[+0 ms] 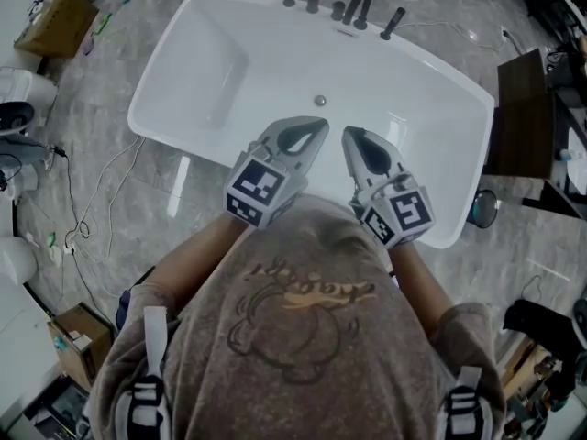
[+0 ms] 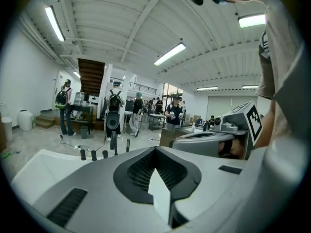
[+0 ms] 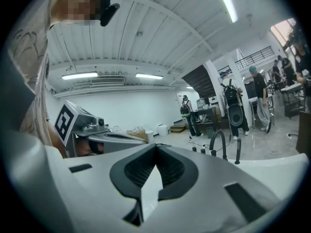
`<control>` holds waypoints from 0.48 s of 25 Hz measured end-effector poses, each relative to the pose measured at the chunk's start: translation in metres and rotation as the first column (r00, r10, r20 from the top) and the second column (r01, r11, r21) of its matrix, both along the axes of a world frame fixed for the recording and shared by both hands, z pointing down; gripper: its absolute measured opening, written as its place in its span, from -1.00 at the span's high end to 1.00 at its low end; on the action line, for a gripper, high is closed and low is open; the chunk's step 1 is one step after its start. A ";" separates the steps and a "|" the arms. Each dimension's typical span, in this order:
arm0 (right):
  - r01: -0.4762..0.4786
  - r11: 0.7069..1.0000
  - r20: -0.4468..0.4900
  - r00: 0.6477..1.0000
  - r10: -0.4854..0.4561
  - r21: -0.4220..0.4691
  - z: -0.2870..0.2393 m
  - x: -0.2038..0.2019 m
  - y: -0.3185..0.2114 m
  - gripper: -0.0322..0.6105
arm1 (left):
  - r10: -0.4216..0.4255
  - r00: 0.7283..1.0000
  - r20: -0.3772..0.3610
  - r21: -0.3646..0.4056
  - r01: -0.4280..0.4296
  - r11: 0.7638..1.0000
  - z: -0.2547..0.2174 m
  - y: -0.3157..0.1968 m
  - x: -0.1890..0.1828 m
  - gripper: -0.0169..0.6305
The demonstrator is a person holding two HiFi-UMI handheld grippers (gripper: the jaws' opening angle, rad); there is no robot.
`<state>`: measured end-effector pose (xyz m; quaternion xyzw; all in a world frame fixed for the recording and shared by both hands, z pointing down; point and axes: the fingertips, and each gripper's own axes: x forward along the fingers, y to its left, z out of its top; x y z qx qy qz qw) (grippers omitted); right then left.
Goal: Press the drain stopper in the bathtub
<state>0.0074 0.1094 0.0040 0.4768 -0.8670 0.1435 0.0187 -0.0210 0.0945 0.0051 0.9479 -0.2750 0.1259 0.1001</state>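
A white bathtub [image 1: 220,62] lies crosswise below me, and its small round metal drain stopper [image 1: 320,101] sits in the middle of the floor. I hold both grippers side by side over the near rim, close to my chest. My left gripper [image 1: 318,126] is shut with nothing in it, its tips just short of the stopper. My right gripper [image 1: 349,134] is shut too and holds nothing. The two gripper views look level across the room, past shut jaws; the left gripper [image 2: 155,150] and right gripper [image 3: 155,147] each see the other beside them. The stopper is hidden there.
A dark faucet [image 1: 359,5] with knobs [image 1: 313,3] and a hand shower [image 1: 393,23] stands on the far rim. A cardboard box [image 1: 55,18] sits far left, a dark cabinet [image 1: 523,108] right of the tub, and cables [image 1: 92,200] trail on the floor. People stand in the background [image 2: 173,113].
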 end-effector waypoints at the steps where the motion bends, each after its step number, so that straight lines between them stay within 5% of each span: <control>1: 0.001 1.000 0.001 1.000 -0.001 0.011 -0.002 -0.001 0.001 0.88 | 0.008 1.000 -0.022 0.018 -0.007 1.000 -0.004 0.001 -0.001 0.91; 12: -0.002 0.996 0.003 1.000 0.002 0.091 -0.013 -0.004 -0.001 0.88 | 0.052 0.991 -0.122 0.163 -0.031 0.986 -0.028 0.003 -0.006 0.91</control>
